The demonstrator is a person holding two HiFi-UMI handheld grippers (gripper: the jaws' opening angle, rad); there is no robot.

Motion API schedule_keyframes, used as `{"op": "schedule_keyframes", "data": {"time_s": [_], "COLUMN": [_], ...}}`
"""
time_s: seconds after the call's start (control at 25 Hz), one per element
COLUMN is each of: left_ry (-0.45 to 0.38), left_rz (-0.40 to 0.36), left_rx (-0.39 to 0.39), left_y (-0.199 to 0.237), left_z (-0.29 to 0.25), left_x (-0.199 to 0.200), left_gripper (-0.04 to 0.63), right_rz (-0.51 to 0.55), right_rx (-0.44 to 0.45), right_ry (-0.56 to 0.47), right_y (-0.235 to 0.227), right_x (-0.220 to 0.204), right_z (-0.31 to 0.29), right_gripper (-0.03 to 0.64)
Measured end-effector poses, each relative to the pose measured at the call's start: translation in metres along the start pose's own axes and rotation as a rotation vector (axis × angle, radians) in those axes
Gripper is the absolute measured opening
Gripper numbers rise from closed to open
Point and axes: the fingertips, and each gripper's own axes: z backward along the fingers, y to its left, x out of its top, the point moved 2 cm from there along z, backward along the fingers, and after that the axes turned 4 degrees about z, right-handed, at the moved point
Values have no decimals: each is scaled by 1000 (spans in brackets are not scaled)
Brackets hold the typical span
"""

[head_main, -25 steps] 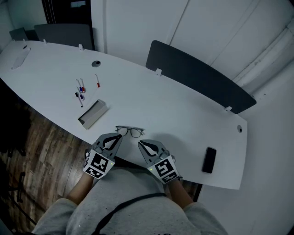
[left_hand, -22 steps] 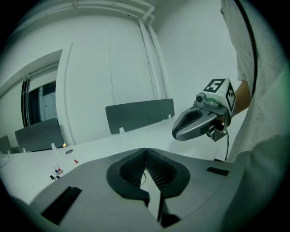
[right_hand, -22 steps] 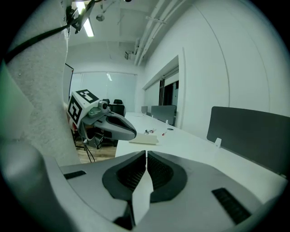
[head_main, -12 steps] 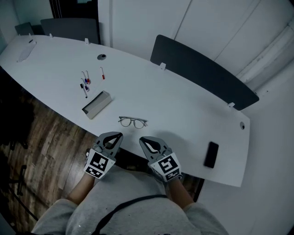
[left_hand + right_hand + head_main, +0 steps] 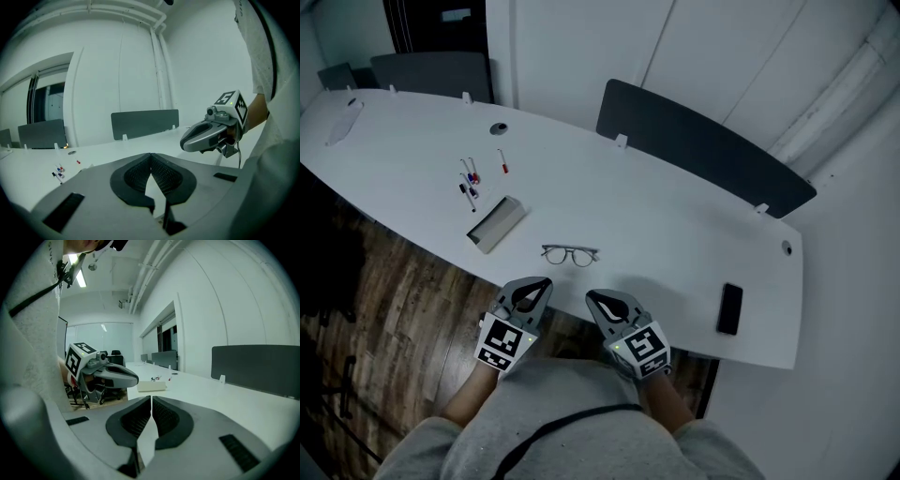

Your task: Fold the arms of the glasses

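Thin-framed dark glasses (image 5: 570,254) lie on the long white surface (image 5: 675,211), just beyond both grippers, touching neither. The left gripper (image 5: 538,284) has its jaws closed on nothing, and so does the right gripper (image 5: 593,297). Farther left sit a grey rectangular box (image 5: 495,224) and small coloured markers (image 5: 469,182). A black phone (image 5: 729,308) lies to the right.

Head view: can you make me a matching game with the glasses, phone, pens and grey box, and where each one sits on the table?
Things:
1 glasses
2 phone
3 pens
4 grey box

Places:
a near the right end of the table
b scattered just beyond the grey box
c by the near edge, around the middle
d between the pens and the glasses

Pairs: 1-c, 2-a, 3-b, 4-d
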Motion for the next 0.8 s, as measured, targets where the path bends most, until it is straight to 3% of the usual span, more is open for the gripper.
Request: {"op": "schedule_keyframes", "data": {"time_s": [0.36, 0.8], "left_ry": [20, -10], "left_rz": [60, 65], "left_rx": [6, -2], "left_y": [2, -17], "left_z": [50, 94], "left_x": [-22, -29], "left_gripper": [15, 15], "right_rz": [-21, -4], "right_rx": [1, -2], "right_ry": [8, 0], "right_y": [51, 98], "right_x": [-3, 3], "right_z": [1, 13], "right_gripper": [26, 25]}}
